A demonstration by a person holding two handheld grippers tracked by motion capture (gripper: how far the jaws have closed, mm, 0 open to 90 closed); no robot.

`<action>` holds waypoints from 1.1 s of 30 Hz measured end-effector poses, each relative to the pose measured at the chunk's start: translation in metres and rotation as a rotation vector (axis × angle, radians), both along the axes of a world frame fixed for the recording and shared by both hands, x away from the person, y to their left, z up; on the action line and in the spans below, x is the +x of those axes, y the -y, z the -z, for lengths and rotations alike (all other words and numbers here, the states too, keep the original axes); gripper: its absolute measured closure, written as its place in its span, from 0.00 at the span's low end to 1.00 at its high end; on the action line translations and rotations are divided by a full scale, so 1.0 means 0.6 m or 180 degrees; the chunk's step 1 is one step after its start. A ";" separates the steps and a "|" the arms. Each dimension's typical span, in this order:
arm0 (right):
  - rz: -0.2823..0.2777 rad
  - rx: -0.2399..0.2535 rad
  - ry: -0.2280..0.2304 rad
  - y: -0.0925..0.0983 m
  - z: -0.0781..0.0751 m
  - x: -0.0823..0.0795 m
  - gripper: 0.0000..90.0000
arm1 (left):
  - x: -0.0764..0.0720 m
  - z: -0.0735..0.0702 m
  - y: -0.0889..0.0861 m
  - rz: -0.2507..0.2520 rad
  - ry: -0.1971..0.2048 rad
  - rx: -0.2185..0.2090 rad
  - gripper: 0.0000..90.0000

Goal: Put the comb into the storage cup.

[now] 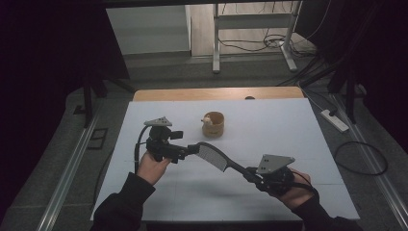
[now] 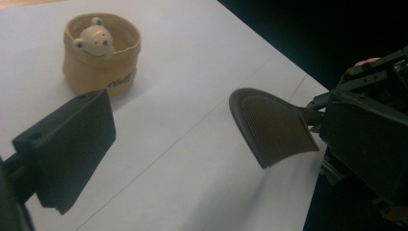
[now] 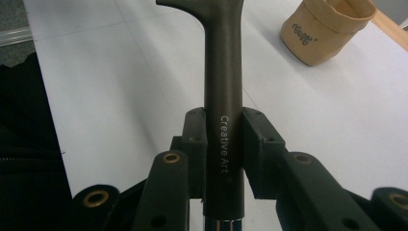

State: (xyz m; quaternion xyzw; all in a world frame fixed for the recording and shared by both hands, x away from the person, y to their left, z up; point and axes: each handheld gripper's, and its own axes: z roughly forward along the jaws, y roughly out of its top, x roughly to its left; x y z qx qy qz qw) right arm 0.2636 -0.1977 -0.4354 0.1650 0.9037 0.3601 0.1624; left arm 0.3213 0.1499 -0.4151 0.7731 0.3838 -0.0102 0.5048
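Above the white table (image 1: pixel 288 125): right claw (image 3: pixel 224 139) clamped on comb (image 1: pixel 214 156) handle; left claw (image 1: pixel 190 150) open beside comb head, near pouch (image 1: pixel 214 124).

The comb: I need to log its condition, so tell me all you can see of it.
The comb is dark, matte, plastic-looking, with a round handle printed "Creative Art" and a curved head of fine, close teeth. It looks whole. The right gripper is shut on the handle and holds the comb in the air above the white table, the head pointing toward the left gripper. In the left gripper view the head hangs between the open jaws, touching neither.
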 end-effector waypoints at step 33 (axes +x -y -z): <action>-0.0057 0.0037 0.0191 -0.011 0.002 -0.012 0.80 | 0.024 0.025 0.044 0.0514 -0.0588 -0.0482 0.00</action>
